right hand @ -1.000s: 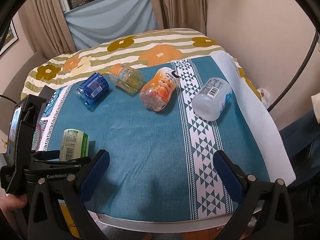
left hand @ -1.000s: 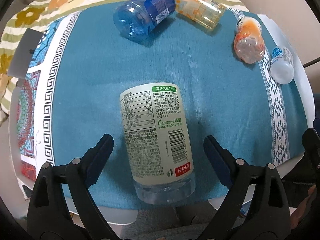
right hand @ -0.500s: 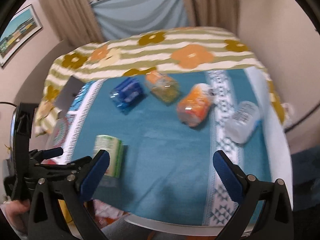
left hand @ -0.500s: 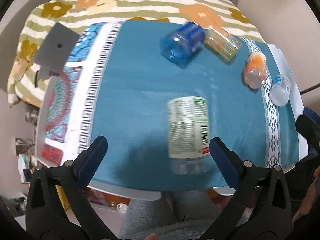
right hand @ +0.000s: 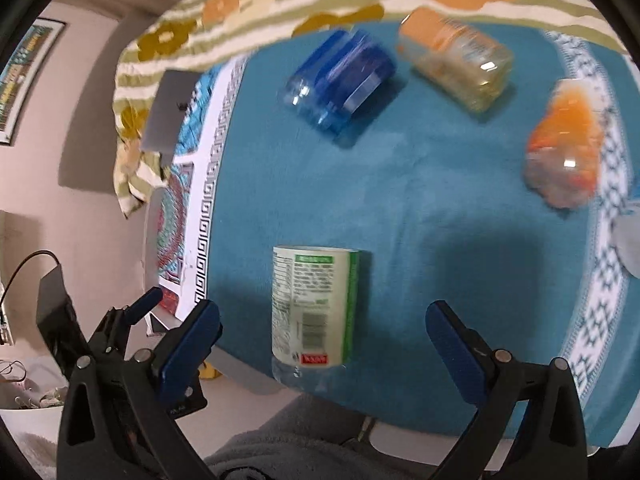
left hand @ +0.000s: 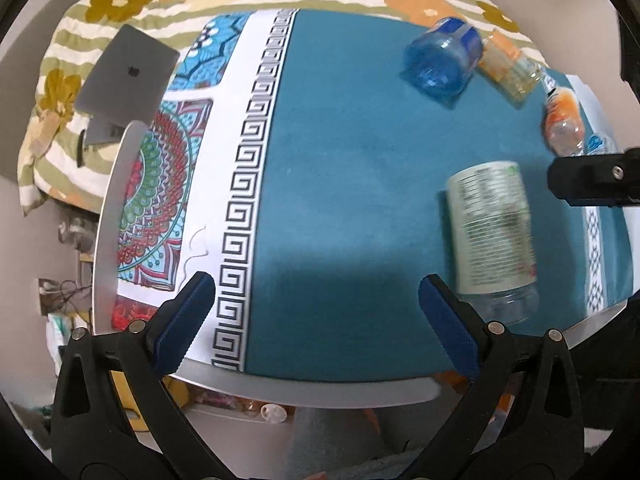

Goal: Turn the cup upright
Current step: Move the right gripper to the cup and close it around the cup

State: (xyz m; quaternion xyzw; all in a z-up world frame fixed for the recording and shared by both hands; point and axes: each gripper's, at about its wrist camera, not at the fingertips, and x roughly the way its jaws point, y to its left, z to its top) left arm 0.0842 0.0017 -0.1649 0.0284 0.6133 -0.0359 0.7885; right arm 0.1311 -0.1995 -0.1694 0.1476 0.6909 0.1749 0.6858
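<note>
- Left gripper (left hand: 316, 312) is hanging released over the near edge of the desk (left hand: 320, 390), its blue-padded fingers (left hand: 182, 322) spread wide with nothing between them.
- Right gripper (right hand: 320, 340) is likewise standing open; the white-labelled cup (right hand: 313, 305) is lying in the gap between its fingers, touching neither one.
- In the left wrist view that white-labelled cup (left hand: 491, 232) is sitting at about 3 o'clock, on its side on the teal cloth (left hand: 340, 200), clear base toward the near desk edge, outside the left gripper's right finger.
- In the right wrist view the blue cup (right hand: 340, 80) is lying on its side at 12 o'clock, well apart from the white-labelled one.
- The yellow cup (right hand: 456, 66) is resting at about 1 o'clock, just beside the blue cup, also on its side.
- The orange cup (right hand: 566, 142) is lying at 2 o'clock on the patterned white band of the cloth; motion blur is softening its outline.
- A pale cup is showing only partly at the 3 o'clock frame edge; its pose cannot be told.
- A grey laptop (left hand: 126, 76) is sitting at 10 o'clock in the left view, on the flowered bedspread (left hand: 120, 4) beyond the desk.
- A black part of the right gripper's frame (left hand: 592, 180) is entering the left view at 3 o'clock.
</note>
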